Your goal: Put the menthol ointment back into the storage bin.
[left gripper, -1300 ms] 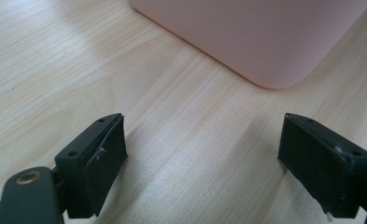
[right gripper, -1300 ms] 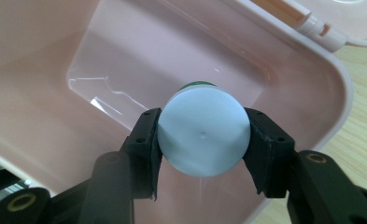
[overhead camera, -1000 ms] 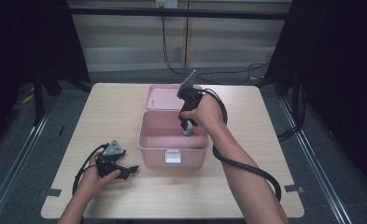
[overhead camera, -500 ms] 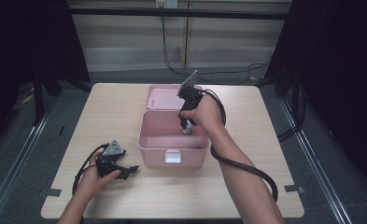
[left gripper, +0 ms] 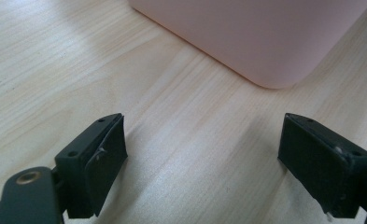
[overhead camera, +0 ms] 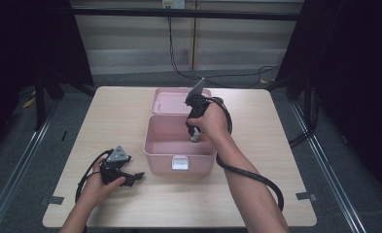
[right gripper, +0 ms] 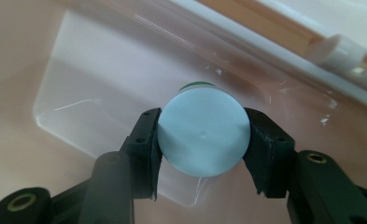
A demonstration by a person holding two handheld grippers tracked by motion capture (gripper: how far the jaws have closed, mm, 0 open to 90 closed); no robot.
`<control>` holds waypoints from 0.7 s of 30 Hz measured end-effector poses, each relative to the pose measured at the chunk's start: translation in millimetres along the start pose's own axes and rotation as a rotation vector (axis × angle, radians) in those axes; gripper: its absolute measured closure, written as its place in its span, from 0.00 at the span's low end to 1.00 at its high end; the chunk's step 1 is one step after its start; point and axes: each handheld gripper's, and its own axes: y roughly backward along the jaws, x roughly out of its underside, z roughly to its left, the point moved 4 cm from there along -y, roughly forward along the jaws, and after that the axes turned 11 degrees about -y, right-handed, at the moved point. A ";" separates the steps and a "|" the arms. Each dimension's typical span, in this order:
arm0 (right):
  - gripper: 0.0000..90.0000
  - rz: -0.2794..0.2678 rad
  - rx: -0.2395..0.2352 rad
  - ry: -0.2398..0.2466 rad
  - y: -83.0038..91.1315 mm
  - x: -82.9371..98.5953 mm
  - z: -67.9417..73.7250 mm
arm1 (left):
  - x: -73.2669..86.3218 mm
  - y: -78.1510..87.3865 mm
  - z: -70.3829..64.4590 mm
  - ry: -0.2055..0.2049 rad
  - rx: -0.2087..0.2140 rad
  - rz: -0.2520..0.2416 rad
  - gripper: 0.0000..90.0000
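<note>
A pink box (overhead camera: 179, 160) stands open at the table's middle, its lid (overhead camera: 171, 103) folded back behind it. My right gripper (overhead camera: 195, 137) points down into the box and is shut on a round container with a pale blue cap (right gripper: 203, 133) and a green rim beneath it. Both pads press the cap's sides, and the glossy pink box floor (right gripper: 78, 93) lies below. My left gripper (overhead camera: 136, 177) rests on the table left of the box, held by a hand. Its jaws stand wide apart with bare wood between them (left gripper: 202, 149), facing a rounded corner of the box (left gripper: 274, 56).
The light wooden table (overhead camera: 271, 160) has bare wood on both sides of the box. Black cables trail from both grippers over the table. The box has a white latch (overhead camera: 180, 163) on its front wall. Dark floor and metal rails surround the table.
Almost nothing differs. The right gripper stays down in the box with only a slight shift, and the left gripper has not moved.
</note>
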 end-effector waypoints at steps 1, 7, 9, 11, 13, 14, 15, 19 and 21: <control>0.56 0.001 0.003 -0.003 -1.7 -0.1 0.1 | 0.0 0.0 0.0 0.000 0.000 0.000 0.16; 0.56 -0.013 0.010 -0.006 -5.9 -0.7 1.2 | 0.0 0.0 0.0 0.000 0.000 0.000 0.16; 0.56 -0.016 0.008 -0.008 -6.9 -1.0 1.6 | 0.0 0.0 0.0 0.000 -0.003 0.001 0.16; 0.56 -0.028 0.015 -0.008 -8.0 -1.4 1.7 | 0.0 0.0 0.0 0.000 -0.003 0.000 0.16; 0.56 -0.031 0.012 -0.007 -8.9 -1.8 1.6 | 0.0 0.0 0.0 0.000 -0.003 0.000 0.16; 0.56 -0.031 0.014 -0.005 -9.7 -1.9 1.5 | 0.0 0.0 0.0 0.000 -0.003 0.000 0.16; 0.56 -0.035 0.017 -0.003 -10.4 -2.3 1.0 | 0.0 0.0 0.0 0.000 -0.003 0.000 0.16; 0.56 -0.045 0.015 -0.008 -14.0 -2.8 0.8 | 0.0 -0.2 -0.1 0.001 -0.005 -0.002 0.16; 0.56 -0.046 0.015 -0.004 -15.9 -3.1 1.2 | 0.0 -0.2 -0.1 0.001 -0.005 -0.002 0.16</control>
